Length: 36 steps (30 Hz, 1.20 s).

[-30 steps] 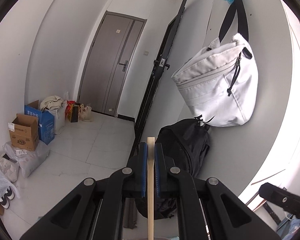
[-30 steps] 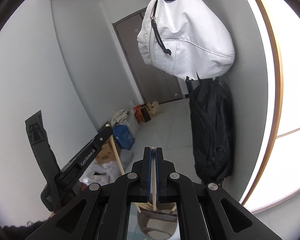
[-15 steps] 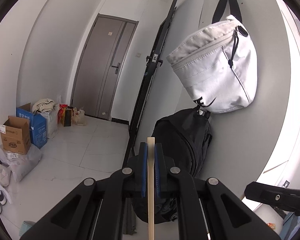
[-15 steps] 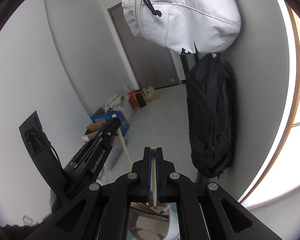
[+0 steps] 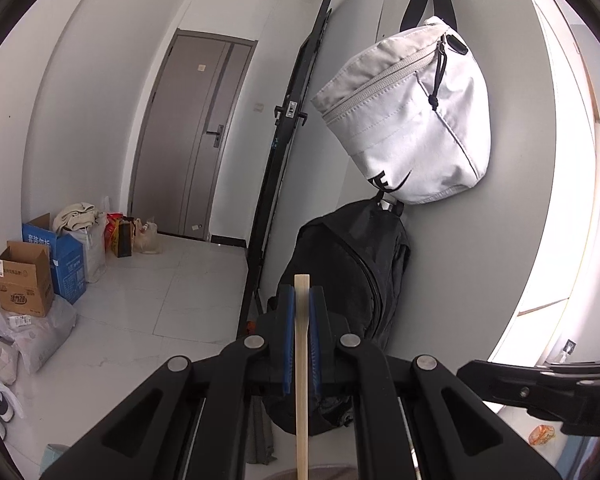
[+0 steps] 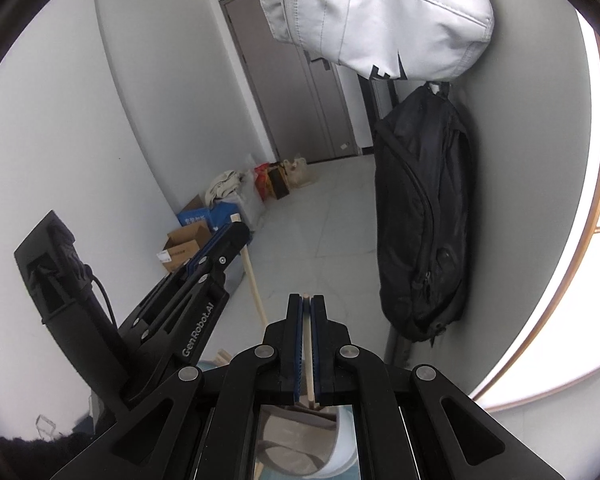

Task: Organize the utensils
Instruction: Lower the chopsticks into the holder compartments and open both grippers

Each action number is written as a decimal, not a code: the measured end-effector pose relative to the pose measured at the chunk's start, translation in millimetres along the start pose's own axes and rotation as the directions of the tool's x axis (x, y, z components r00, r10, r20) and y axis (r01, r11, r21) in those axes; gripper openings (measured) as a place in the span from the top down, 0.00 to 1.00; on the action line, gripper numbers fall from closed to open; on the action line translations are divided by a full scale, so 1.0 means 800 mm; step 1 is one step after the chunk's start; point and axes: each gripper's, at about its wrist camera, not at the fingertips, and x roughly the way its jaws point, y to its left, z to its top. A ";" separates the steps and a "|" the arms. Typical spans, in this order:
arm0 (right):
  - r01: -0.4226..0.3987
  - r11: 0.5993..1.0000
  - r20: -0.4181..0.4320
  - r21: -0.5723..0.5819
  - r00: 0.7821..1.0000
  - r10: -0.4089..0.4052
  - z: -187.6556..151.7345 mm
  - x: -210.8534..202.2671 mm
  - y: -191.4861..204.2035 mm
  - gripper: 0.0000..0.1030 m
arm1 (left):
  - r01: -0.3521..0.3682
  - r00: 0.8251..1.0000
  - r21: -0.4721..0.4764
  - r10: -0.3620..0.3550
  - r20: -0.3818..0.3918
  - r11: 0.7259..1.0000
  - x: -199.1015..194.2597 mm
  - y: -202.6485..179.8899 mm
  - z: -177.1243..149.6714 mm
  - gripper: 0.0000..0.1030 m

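Fingers [image 5: 286, 348] of the left gripper [image 5: 301, 344] are clamped on a wooden chopstick [image 5: 301, 380] at lower centre; the right gripper [image 6: 307, 344] is likewise clamped on a second chopstick [image 6: 309, 360]. Versus a second ago, both views are tilted lower and the grippers are drawn closer. A pale holder [image 6: 346, 440], glimpsed at bottom of the right view, is judged the drop target.

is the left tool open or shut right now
Shut: the left tool has its blue pads clamped against both sides of a wooden chopstick.
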 end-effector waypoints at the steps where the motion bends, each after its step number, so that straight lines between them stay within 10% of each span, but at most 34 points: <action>1: -0.001 1.000 -0.007 0.000 1.000 0.001 -0.002 0.001 0.000 0.97 | 0.006 1.000 -0.004 -0.006 -0.008 1.000 -0.001 0.001 -0.002 0.97; 14: -0.031 0.999 -0.042 0.033 0.999 0.032 -0.020 0.012 -0.001 0.96 | 0.205 0.954 0.017 -0.196 -0.226 0.979 -0.026 0.001 0.000 0.97; 26: -0.098 0.987 -0.061 0.124 0.992 0.106 -0.052 0.000 -0.003 0.90 | 0.203 0.914 -0.062 -0.212 -0.345 0.977 -0.039 0.010 0.004 0.96; 31: -0.093 0.987 -0.007 0.131 0.995 0.095 -0.061 -0.032 0.001 0.57 | 0.129 0.941 -0.073 -0.145 -0.306 0.989 -0.071 0.015 0.014 0.50; 36: -0.090 0.987 0.022 0.135 0.996 0.088 -0.071 -0.060 0.012 0.48 | 0.086 0.951 -0.081 -0.106 -0.292 0.993 -0.101 0.014 0.014 0.50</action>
